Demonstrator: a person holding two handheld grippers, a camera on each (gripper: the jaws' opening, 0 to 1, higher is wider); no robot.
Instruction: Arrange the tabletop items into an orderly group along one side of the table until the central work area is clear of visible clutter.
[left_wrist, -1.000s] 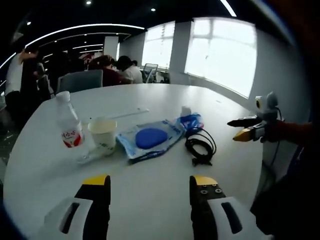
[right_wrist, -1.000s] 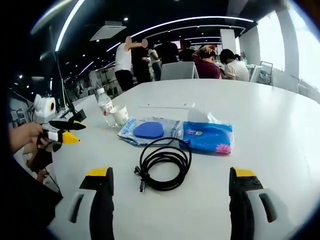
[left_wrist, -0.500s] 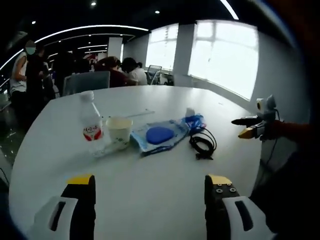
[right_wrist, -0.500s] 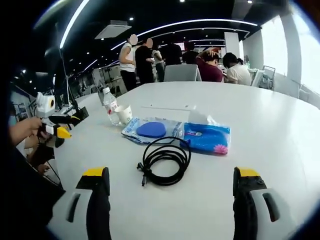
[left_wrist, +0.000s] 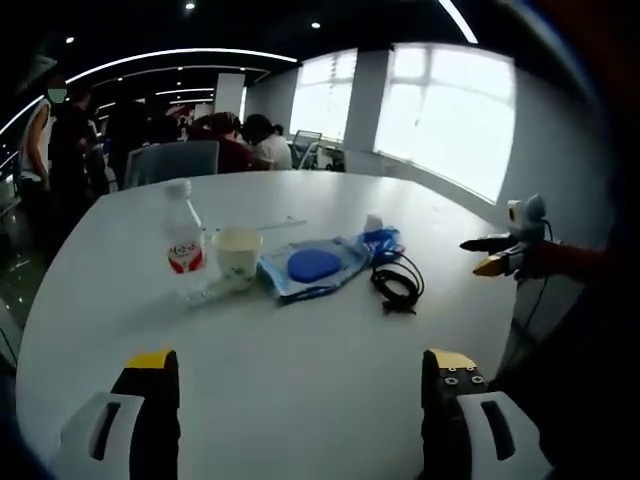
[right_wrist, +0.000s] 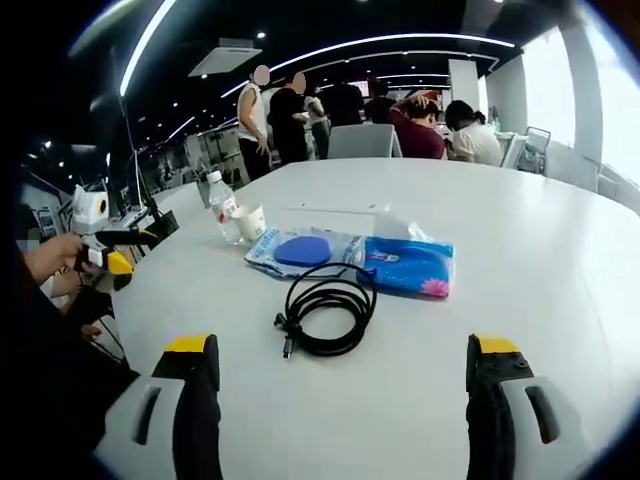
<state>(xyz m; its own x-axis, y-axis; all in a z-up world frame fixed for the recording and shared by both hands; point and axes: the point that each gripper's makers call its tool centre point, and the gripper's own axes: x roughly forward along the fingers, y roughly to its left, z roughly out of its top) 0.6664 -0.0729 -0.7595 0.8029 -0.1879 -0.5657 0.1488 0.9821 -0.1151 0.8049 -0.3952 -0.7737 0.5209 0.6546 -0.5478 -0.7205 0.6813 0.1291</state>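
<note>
On the white round table (left_wrist: 300, 350) stand a water bottle (left_wrist: 184, 240) with a red label and a paper cup (left_wrist: 238, 257). Beside them lie a clear bag holding a blue disc (left_wrist: 313, 265), a blue tissue pack (left_wrist: 382, 241) and a coiled black cable (left_wrist: 397, 285). My left gripper (left_wrist: 298, 372) is open, well short of them, empty. The right gripper (left_wrist: 487, 256) shows at the right edge of the left gripper view. In the right gripper view my right gripper (right_wrist: 342, 358) is open before the cable (right_wrist: 327, 306), bag (right_wrist: 301, 250), tissue pack (right_wrist: 408, 265), cup (right_wrist: 250, 223) and bottle (right_wrist: 222, 208). The left gripper (right_wrist: 112, 252) is at the left.
A thin white strip (right_wrist: 330, 210) lies behind the items. A grey chair (left_wrist: 165, 160) stands at the table's far side, with seated people (right_wrist: 420, 130) and standing people (right_wrist: 275, 120) beyond. Bright windows (left_wrist: 450, 110) line the far wall.
The left gripper's camera pulled back from the items, and its jaws now stand wider apart. The right gripper's view barely shifted. The items have not moved.
</note>
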